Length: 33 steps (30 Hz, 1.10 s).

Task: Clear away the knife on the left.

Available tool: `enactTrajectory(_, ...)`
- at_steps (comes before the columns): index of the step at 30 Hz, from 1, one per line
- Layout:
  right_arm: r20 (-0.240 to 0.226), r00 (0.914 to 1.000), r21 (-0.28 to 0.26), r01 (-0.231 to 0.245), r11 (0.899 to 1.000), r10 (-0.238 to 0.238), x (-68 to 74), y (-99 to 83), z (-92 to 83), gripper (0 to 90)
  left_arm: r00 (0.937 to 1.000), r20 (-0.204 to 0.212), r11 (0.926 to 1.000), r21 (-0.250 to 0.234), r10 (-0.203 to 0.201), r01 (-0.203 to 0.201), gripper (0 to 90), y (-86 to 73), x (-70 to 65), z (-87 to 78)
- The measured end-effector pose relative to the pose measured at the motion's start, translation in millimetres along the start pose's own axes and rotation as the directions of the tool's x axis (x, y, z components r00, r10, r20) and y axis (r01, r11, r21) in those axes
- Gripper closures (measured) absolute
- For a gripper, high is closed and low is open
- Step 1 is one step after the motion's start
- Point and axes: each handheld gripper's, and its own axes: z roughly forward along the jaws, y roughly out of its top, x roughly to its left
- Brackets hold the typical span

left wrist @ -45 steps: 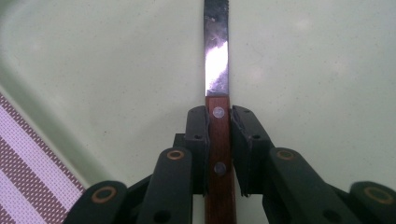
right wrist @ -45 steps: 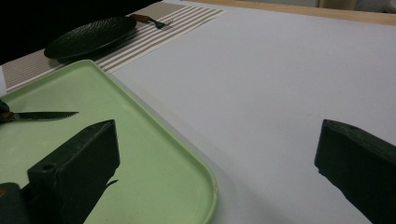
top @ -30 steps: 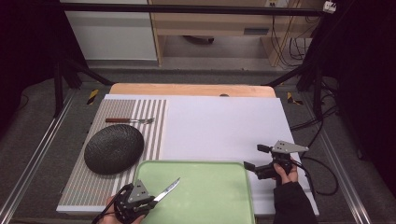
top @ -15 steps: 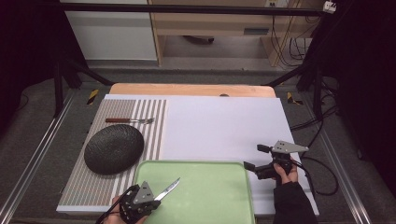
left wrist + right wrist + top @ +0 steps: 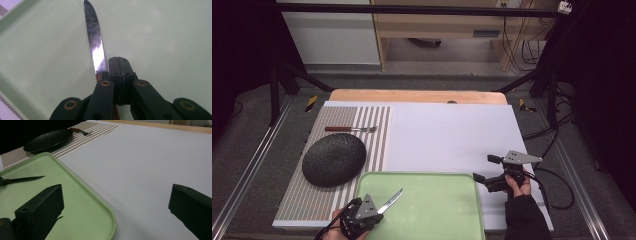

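While the left tool [image 5: 379, 212] stands clamped on the handle end of a knife [image 5: 391, 200], its jaws drawn together as seen in the left gripper view, the blade runs straight out ahead of the jaws, so that the knife's long axis continues the tool's own axis. From the high view, that axis slants from near left to far right across the near left part of the green tray [image 5: 447, 180], with the serrated tip pointing toward the far right and the reddish-brown handle buried between the pads. The knife [image 5: 93, 42] appears to be carried just above the tray floor, though whether the tip touches the floor cannot be told. The right tool [image 5: 487, 170] rests well apart on the white sheet of the desk [image 5: 447, 135], beside the tray's right rim, its jaws spread wide with nothing between them; the left hand is thus the one that governs the knife. To the far left of the blade lie the dark plate [image 5: 333, 159] on the striped placemat [image 5: 377, 125] and, beyond it, a fork [image 5: 352, 129] set crosswise, its long axis running left to right. Judged from this layout, the coming move likely carries the knife to the far left toward the placemat, and would call for turning the blade's axis to suit the setting.
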Motion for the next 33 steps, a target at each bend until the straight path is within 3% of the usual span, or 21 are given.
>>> enactTrajectory(33, 0.000, 1.0000, 0.003, 0.002, 1.000, -0.002, 0.0, -0.1, 0.2, 0.3, 0.9966, -0.067, 0.9987, 0.011, -0.049, 0.049, 89.7, -7.5, 13.1, -8.2)
